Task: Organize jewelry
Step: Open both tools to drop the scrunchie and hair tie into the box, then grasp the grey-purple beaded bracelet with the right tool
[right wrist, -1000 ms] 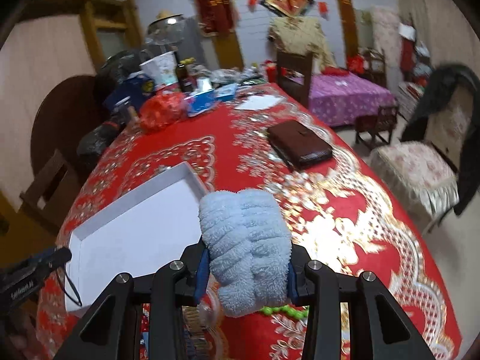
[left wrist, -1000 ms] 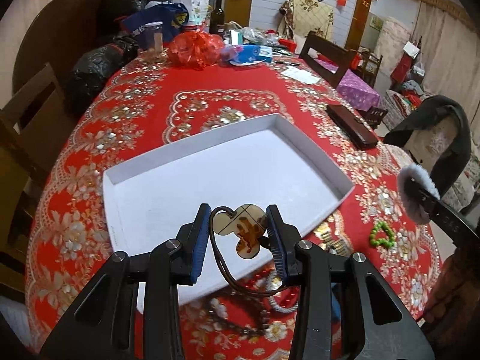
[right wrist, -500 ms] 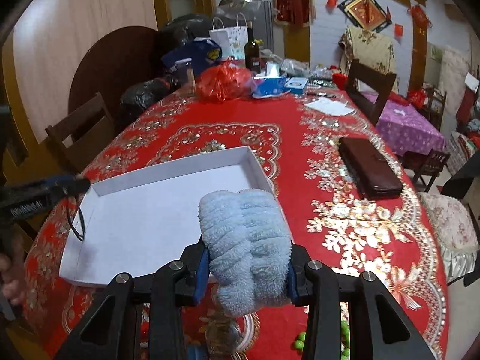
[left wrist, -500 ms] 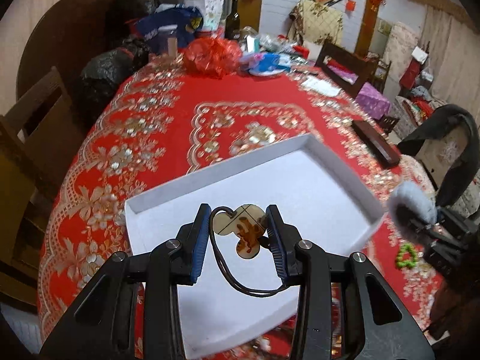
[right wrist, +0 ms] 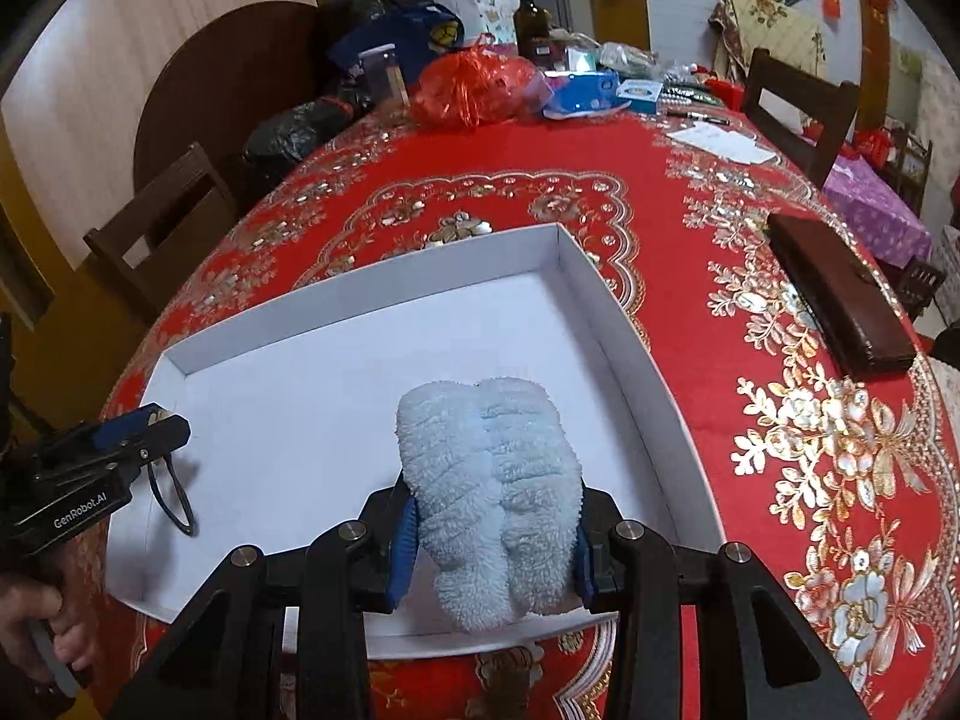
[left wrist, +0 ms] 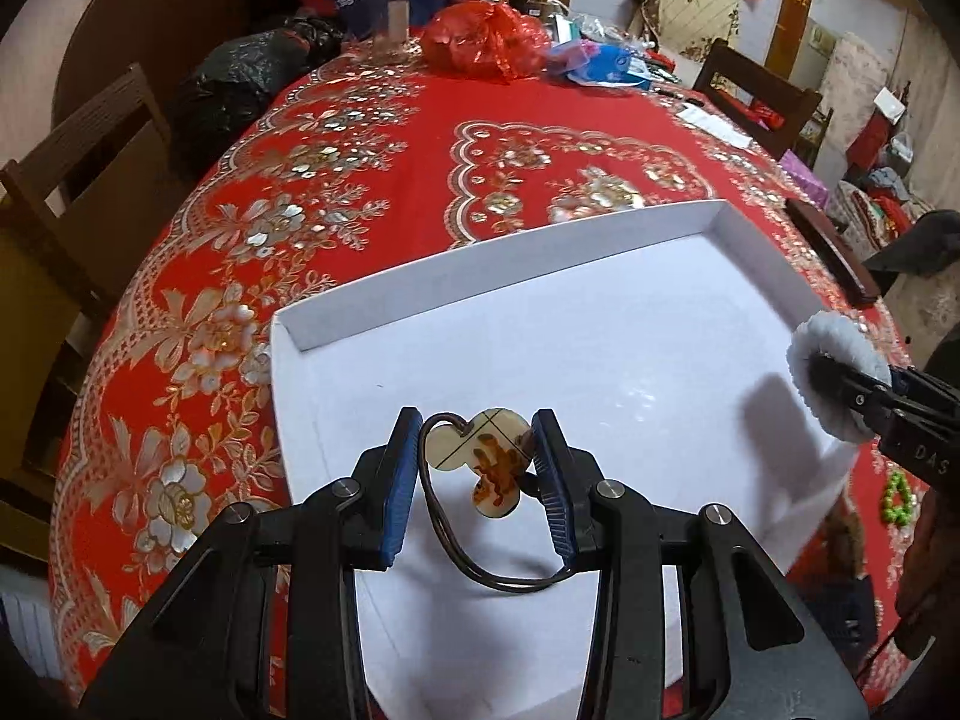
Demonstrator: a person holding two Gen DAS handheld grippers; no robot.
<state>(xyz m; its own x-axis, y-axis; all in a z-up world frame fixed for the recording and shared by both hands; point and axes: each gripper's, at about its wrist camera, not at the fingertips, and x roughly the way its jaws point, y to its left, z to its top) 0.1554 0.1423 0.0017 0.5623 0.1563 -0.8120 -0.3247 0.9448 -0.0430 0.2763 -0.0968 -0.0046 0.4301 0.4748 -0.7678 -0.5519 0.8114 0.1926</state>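
My left gripper point(left wrist: 477, 468) is shut on a cream clover-shaped pendant point(left wrist: 486, 459) with an orange figure; its dark cord point(left wrist: 480, 570) hangs in a loop below. It hovers over the near left part of a shallow white tray point(left wrist: 498, 252). My right gripper point(right wrist: 492, 528) is shut on a fluffy pale blue scrunchie point(right wrist: 492, 498) above the tray's point(right wrist: 618, 324) near right part. The right gripper and scrunchie also show at the right edge of the left wrist view point(left wrist: 840, 384). The left gripper and cord show at the left of the right wrist view point(right wrist: 114, 450).
The tray lies on a red and gold tablecloth point(right wrist: 780, 420). A green bead bracelet point(left wrist: 897, 498) lies right of the tray. A dark brown wallet point(right wrist: 840, 294) lies at the right. Bags, a bottle point(right wrist: 531, 18) and a jar clutter the far end. Wooden chairs point(right wrist: 174, 204) stand around.
Both grippers have moved forward over the tray, each keeping its hold. The loose jewelry near the table's front edge has dropped out of the left wrist view.
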